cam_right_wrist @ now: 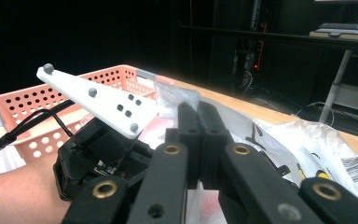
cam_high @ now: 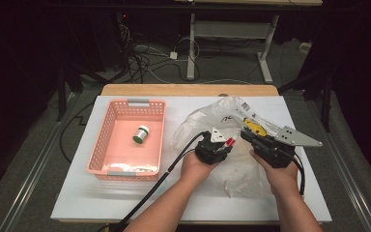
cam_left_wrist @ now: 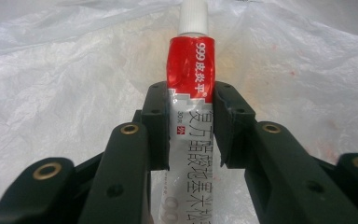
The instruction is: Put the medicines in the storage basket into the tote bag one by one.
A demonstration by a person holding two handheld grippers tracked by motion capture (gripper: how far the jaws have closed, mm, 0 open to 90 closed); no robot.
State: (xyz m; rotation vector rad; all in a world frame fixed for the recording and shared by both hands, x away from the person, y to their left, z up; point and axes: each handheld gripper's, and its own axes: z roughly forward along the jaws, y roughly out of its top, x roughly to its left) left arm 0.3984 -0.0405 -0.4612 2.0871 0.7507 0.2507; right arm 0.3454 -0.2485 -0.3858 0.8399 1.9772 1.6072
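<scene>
My left gripper (cam_left_wrist: 191, 126) is shut on a red and white ointment tube (cam_left_wrist: 191, 70) with a white cap, which points away over the crumpled clear plastic bag (cam_left_wrist: 74, 93). From above, the left gripper (cam_high: 228, 144) holds the tube (cam_high: 231, 141) over the middle of the bag (cam_high: 207, 121). My right gripper (cam_high: 246, 136) sits just to its right with the jaws pressed together. In the right gripper view the right gripper (cam_right_wrist: 198, 116) pinches a fold of the bag's film (cam_right_wrist: 177, 95), and the left gripper's white plate (cam_right_wrist: 98, 100) is close on the left.
A pink perforated basket (cam_high: 101, 145) stands on the white table's left half and holds a small green and white jar (cam_high: 141, 134). More packaged items (cam_high: 253, 126) lie in the bag behind the right gripper. A wooden table edge (cam_high: 188, 90) runs along the back.
</scene>
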